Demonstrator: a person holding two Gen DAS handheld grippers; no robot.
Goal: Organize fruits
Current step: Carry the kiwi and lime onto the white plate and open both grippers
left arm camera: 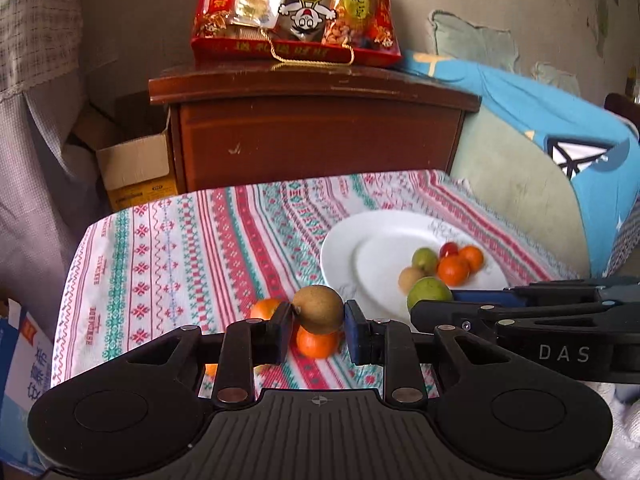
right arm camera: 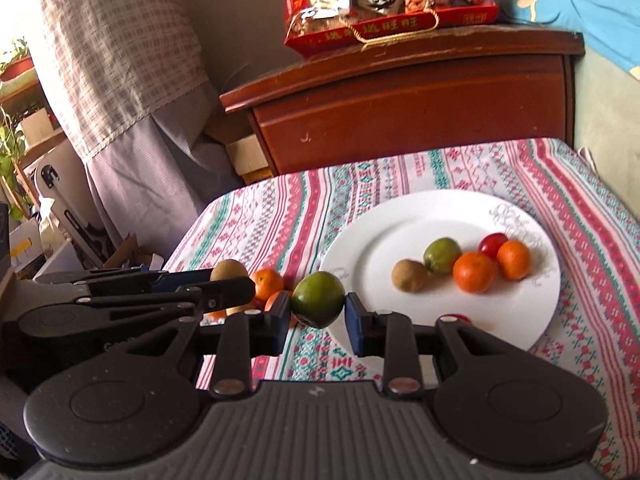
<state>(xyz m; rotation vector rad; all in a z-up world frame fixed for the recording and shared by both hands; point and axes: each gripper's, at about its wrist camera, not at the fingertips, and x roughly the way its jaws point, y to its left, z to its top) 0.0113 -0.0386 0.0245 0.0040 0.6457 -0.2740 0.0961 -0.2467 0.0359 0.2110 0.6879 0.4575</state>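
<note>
My left gripper [left arm camera: 318, 326] is clamped on a round brown kiwi-like fruit [left arm camera: 318, 309], held above the patterned tablecloth [left arm camera: 168, 248] beside small orange tangerines [left arm camera: 317, 343]. My right gripper [right arm camera: 318, 322] pinches a round green fruit [right arm camera: 318, 299] at the near-left rim of the white ceramic plate [right arm camera: 380, 224].

A patterned cloth [left arm camera: 180, 240] in red, green and white covers the counter. Behind it, on the far side, stands a brown wooden cabinet [left arm camera: 320, 136], and a red snack bag [left arm camera: 296, 12] rests on its top. At the left sits an open cardboard box [left arm camera: 132, 168], and a checked curtain [right arm camera: 120, 48] hangs there. At the right lies a blue cloth [left arm camera: 560, 120].
</note>
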